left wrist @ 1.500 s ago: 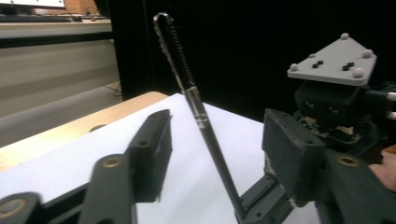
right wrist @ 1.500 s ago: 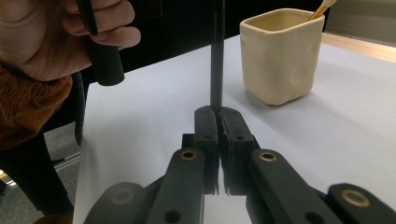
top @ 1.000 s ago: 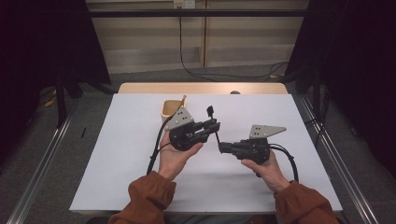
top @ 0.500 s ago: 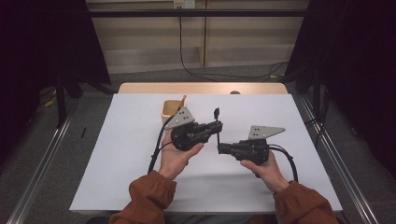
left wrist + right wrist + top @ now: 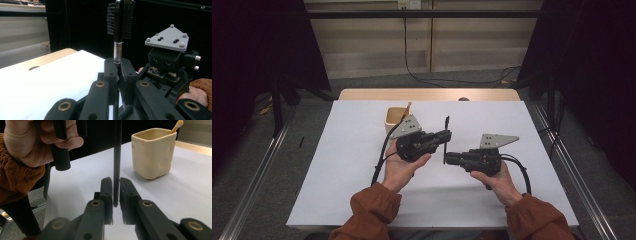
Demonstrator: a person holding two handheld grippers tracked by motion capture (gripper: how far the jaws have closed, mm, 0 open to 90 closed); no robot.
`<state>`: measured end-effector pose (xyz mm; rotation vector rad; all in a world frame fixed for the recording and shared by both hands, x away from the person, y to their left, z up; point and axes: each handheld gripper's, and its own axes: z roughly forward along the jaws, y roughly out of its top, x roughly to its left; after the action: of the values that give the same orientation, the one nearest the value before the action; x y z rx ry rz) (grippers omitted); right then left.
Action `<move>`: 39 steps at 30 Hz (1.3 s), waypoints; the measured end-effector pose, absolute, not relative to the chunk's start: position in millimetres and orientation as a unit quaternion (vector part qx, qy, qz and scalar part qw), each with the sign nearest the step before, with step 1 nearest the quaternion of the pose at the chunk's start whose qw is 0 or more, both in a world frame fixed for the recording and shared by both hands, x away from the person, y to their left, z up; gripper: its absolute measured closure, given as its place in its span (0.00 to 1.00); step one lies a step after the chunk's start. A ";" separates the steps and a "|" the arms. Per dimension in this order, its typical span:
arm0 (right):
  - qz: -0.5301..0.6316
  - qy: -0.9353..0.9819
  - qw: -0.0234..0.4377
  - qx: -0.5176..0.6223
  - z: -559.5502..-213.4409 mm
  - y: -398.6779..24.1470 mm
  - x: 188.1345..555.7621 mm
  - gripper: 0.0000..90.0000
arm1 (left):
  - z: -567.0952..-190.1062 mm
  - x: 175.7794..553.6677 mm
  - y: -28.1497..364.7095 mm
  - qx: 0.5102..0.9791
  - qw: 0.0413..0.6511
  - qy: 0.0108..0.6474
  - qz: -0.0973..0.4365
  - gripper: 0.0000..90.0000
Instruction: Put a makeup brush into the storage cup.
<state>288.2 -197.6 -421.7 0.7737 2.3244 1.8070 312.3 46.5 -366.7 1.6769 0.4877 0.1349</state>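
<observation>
Brushes we count: one black brush (image 5: 446, 139)
Cups: one cream cup (image 5: 395, 119) (a stick (image 5: 406, 109) stands inside)
Grippers: two

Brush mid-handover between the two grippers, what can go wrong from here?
1. Right gripper jaws have just been opening around the brush handle; only the left gripper clamps it, so it may tilt.
2. That clamp sits at the ferrule, bristle head overhanging: it may slip.
3. The cup with its stick stands close; a swing may topple it.
</observation>
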 end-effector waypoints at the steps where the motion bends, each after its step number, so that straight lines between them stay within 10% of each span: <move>1: 0.593 0.762 0.049 0.254 -421.8 -197.6 288.2 0.87 | -366.9 312.4 46.3 0.735 0.641 0.214 0.058 0.95; 27: 0.599 0.744 0.058 0.289 -419.5 -198.8 289.9 0.13 | -366.2 312.6 49.2 0.736 0.638 0.217 0.066 0.95; 39: 0.603 0.736 0.077 0.299 -418.4 -203.0 289.0 0.00 | -364.7 313.7 56.3 0.729 0.643 0.224 0.071 0.95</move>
<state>289.0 -203.0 -418.4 0.8953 2.2054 1.8056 313.7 56.3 -364.7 1.6600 0.5096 0.1622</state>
